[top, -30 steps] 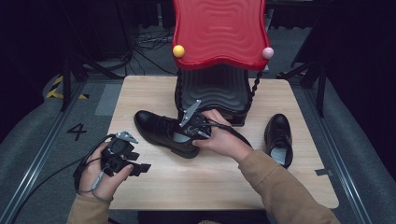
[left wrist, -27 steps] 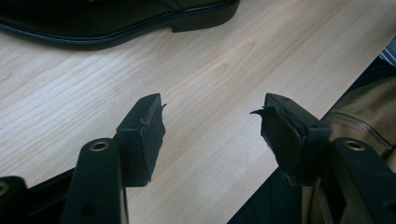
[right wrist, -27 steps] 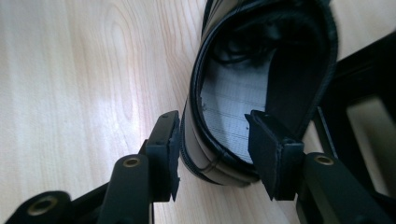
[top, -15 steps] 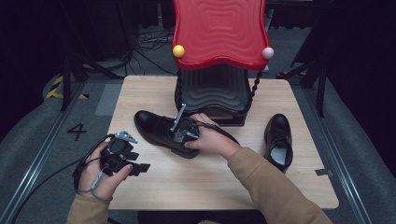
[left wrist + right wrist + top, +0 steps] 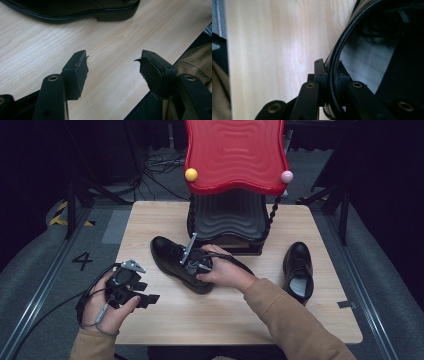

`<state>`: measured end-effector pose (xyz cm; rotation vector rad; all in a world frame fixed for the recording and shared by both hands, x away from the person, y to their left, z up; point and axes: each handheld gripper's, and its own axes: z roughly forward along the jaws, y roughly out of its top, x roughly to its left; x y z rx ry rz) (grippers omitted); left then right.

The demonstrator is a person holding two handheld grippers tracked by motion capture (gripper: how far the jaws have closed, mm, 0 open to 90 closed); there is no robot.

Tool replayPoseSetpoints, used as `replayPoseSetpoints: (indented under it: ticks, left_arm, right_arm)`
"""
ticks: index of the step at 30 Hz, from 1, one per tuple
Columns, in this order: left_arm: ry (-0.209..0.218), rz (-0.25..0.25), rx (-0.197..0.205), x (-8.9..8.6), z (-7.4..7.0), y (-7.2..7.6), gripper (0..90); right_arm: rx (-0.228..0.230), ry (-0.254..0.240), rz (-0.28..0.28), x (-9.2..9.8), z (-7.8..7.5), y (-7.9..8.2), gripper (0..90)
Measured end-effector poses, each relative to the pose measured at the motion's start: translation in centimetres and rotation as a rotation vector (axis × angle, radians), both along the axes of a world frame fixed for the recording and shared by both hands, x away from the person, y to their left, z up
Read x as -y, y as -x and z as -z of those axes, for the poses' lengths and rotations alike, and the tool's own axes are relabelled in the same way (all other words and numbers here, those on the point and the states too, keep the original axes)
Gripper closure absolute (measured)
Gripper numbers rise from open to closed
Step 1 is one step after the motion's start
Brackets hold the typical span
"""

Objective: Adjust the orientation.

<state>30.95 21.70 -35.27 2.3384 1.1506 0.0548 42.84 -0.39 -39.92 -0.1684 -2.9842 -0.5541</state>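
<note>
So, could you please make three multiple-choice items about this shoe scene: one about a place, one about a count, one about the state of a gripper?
1. Where does the second shoe lie?
A. at the table's right side, apart from the hands
B. under the red stand
C. in the left hand

2. How many black shoes are on the table?
A. one
B. two
C. three

3. How does the right gripper stand?
A. wide open over bare wood
B. shut on the rim of the shoe
C. lying on the floor

Answers:
1 A: in the high view it sits alone near the right edge.
2 B: the middle shoe and the right one are the two seen.
3 B: in the right gripper view its jaws pinch the shoe's edge, while the left gripper is open above the wood.
</note>
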Motion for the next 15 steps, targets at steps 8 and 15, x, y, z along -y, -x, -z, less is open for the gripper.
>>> replayPoseSetpoints:
  ticks: [8, 15]
  left_arm:
    - [-0.003, 0.016, 0.008, 0.6, -0.2, -0.7, 39.9]
    - [-0.016, 0.041, 0.020, 1.8, -0.5, -1.3, 39.6]
  right_arm:
    - [0.009, -0.076, 0.003, 3.3, -2.6, 3.8, 84.2]
    - [0.004, -0.109, 0.063, 8.6, -3.7, 7.5, 84.1]
